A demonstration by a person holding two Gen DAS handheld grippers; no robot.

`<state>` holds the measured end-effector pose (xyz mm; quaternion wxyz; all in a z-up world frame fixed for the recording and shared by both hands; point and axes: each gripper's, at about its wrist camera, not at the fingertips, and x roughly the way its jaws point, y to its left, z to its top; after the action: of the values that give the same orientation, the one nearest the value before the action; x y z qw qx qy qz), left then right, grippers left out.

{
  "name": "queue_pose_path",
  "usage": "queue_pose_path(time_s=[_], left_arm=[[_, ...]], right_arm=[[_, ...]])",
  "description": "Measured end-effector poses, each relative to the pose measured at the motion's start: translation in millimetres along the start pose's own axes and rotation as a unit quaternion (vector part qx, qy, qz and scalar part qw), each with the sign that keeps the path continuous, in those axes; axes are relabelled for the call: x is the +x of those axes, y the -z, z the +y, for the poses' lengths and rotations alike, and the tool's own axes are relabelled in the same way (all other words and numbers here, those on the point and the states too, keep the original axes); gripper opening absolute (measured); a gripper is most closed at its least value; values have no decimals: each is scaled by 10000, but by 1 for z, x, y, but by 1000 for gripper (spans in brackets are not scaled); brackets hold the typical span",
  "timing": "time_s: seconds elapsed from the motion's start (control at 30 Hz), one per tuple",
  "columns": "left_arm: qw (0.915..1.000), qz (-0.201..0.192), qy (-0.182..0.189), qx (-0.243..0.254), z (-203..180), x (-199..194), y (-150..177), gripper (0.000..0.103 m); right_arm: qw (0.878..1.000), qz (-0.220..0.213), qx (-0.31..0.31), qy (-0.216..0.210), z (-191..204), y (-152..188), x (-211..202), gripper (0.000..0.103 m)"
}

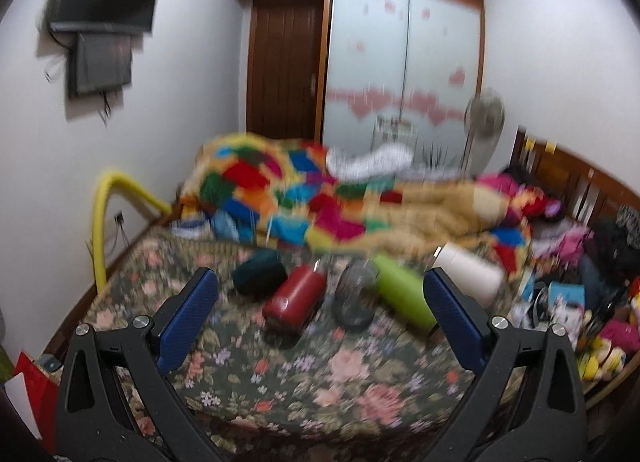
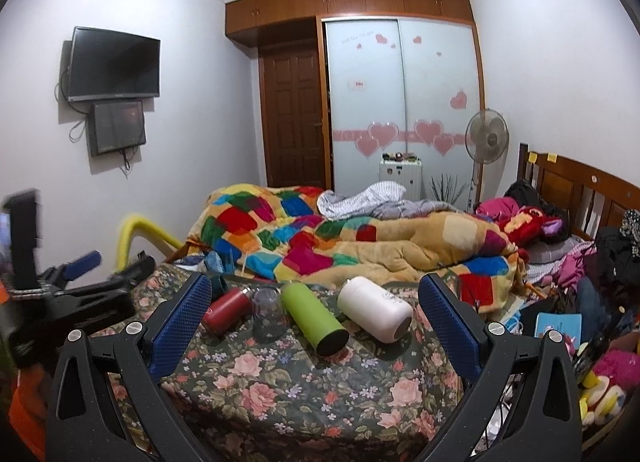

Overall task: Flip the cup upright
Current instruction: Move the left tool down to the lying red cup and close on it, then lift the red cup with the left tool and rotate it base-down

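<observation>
two open tools (image 1: 320,294) (image 2: 314,302), five cups on one floral bedspread (image 2: 280,382)

Patchwork quilt (image 2: 320,238), wall television (image 2: 114,64), standing fan (image 2: 486,138).

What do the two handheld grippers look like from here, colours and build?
Both match. The left gripper and the right gripper have black plastic frames with triangular cut-outs, silver round bolts at the joints, and blue textured finger pads. No cables, markings or sleeves are visible.
</observation>
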<state>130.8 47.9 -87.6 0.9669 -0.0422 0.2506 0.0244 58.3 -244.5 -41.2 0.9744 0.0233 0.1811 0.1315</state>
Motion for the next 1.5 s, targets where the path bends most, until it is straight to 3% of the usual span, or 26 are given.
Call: queue_pose_path(time_s=[0.1, 0.23, 0.37, 0.53, 0.8, 0.87, 0.93, 1.03, 1.5], left_arm=[[9984, 561, 79, 51, 11, 47, 7, 103], [9902, 1352, 331, 110, 25, 119, 19, 103], [9765, 2091, 496, 134, 39, 182, 32, 98], [9606, 2664, 785, 109, 51, 233, 41, 90], [9473, 2994, 1129, 146, 47, 266, 38, 88], [9448, 3040, 1204, 211, 45, 271, 37, 82], [9411, 3143, 1198, 340, 41, 277, 39, 70], [9347, 3312, 1231, 378, 37, 286, 44, 66], [9520, 2921, 768, 493, 31, 266, 52, 61]], right_arm=[[9998, 190, 19, 57, -5, 4, 15, 103], [9988, 471, 88, 104, -10, 9, 35, 103], [9972, 717, 135, 173, -16, 13, 52, 103], [9950, 956, 142, 255, -22, 19, 72, 103], [9919, 1228, 168, 268, -24, 25, 96, 103], [9914, 1275, 156, 265, -24, 26, 100, 103], [9908, 1322, 150, 256, -23, 28, 103, 103], [9902, 1368, 156, 231, -22, 27, 108, 103], [9905, 1343, 84, 281, -21, 24, 103, 103]])
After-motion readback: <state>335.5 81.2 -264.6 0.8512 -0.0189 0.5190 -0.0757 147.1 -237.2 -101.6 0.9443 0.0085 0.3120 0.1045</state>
